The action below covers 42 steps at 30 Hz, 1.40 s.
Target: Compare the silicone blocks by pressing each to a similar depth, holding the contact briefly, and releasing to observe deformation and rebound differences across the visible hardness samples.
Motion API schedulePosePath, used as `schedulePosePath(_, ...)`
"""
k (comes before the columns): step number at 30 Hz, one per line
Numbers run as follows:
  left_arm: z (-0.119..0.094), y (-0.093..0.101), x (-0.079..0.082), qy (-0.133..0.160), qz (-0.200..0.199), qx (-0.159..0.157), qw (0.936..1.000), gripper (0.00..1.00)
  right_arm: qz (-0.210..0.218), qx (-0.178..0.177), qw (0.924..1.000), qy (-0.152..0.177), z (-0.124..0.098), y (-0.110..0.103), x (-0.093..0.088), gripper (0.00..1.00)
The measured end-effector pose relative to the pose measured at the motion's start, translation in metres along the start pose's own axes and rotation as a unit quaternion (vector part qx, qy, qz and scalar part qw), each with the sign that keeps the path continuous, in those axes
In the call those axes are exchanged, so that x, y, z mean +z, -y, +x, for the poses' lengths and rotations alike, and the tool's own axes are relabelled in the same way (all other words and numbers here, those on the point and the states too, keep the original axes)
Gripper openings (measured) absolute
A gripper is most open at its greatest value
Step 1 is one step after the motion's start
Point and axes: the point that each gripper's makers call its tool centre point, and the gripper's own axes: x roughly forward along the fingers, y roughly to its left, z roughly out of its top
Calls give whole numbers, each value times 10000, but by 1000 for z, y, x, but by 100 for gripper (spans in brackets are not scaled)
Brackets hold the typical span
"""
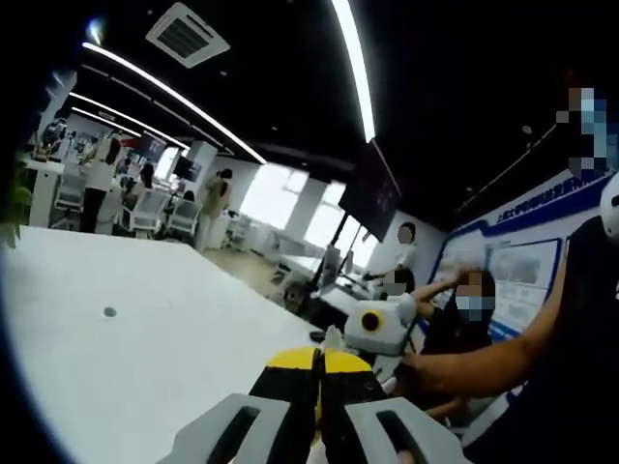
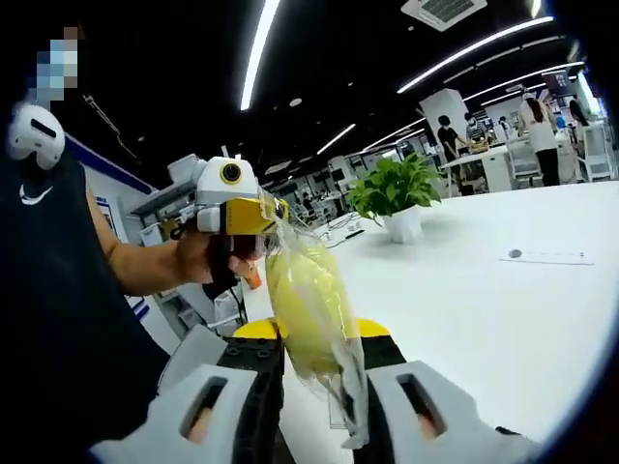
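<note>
Two risks: in the left gripper view your yellow-tipped left gripper (image 1: 319, 362) looks clenched above the white table (image 1: 145, 329), while in the right gripper view your right gripper (image 2: 314, 353) grasps the clear plastic bag of yellow silicone blocks (image 2: 308, 302), stretched between both grippers, so tugging could tear it.

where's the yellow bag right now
In the right gripper view the yellow bag hangs centre, between the right gripper fingers and the left gripper above.

Open room is left across the white table (image 2: 503, 319), blocked only by a potted plant (image 2: 398, 198) far off.
</note>
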Motion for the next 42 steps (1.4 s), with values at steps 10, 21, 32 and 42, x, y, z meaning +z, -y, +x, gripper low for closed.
schedulePosePath(10,6,-6,-1,26,-60,70,10000,0,-562,-1145,9911,369,-11,34,13,86)
schedulePosePath(21,18,-11,-10,159,-313,107,9993,0,-555,-1900,9797,312,-48,55,1,96)
schedulePosePath(32,29,-24,-37,137,-690,262,9972,0,-432,-2539,9659,276,-87,62,-29,96)
schedulePosePath(42,37,-42,-59,301,-1351,431,9894,0,-296,-2827,9586,157,-103,59,-55,96)
